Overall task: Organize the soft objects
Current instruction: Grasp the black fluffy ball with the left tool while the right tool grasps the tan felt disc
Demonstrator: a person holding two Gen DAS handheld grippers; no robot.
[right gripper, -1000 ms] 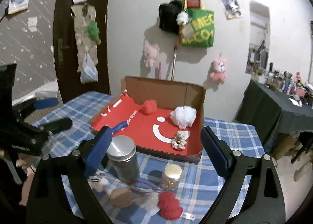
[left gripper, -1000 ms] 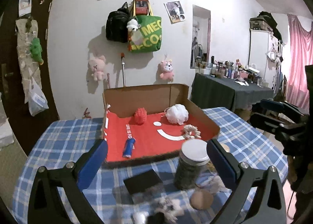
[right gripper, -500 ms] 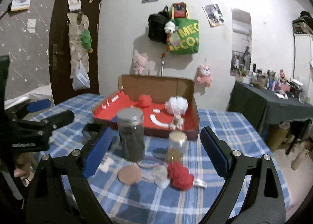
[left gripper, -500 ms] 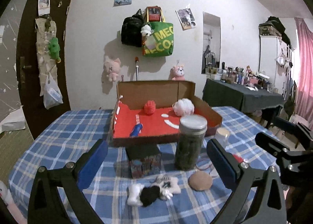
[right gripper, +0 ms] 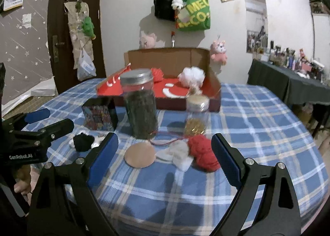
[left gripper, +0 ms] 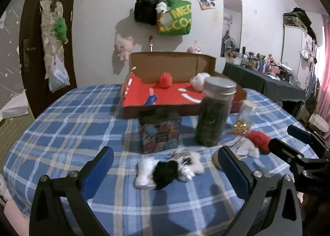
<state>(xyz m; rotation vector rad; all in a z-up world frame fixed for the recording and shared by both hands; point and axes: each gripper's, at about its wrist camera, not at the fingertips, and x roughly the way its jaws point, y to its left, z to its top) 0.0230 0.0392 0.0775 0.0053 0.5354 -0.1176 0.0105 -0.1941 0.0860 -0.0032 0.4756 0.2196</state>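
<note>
Both claws hang over the near edge of the checked table [left gripper: 68, 124], each spread wide with nothing between its blue pads. The landmark is the tall dark jar [left gripper: 214, 112] with a metal lid. In front of the jar and to its left, framed by the left gripper [left gripper: 165, 166], lies a black-and-white soft toy [left gripper: 167, 171]. In front of the jar and to its right, framed by the right gripper [right gripper: 165, 151], lie a red pom-pom [right gripper: 203, 152] touching a white fluffy piece [right gripper: 178, 153]. Behind the jar stands the red-lined cardboard box [left gripper: 171, 67] with 2 pom-poms inside.

Two jars [right gripper: 140, 104] [right gripper: 196, 115], one tin [right gripper: 99, 115], one box [right gripper: 185, 71]
</note>
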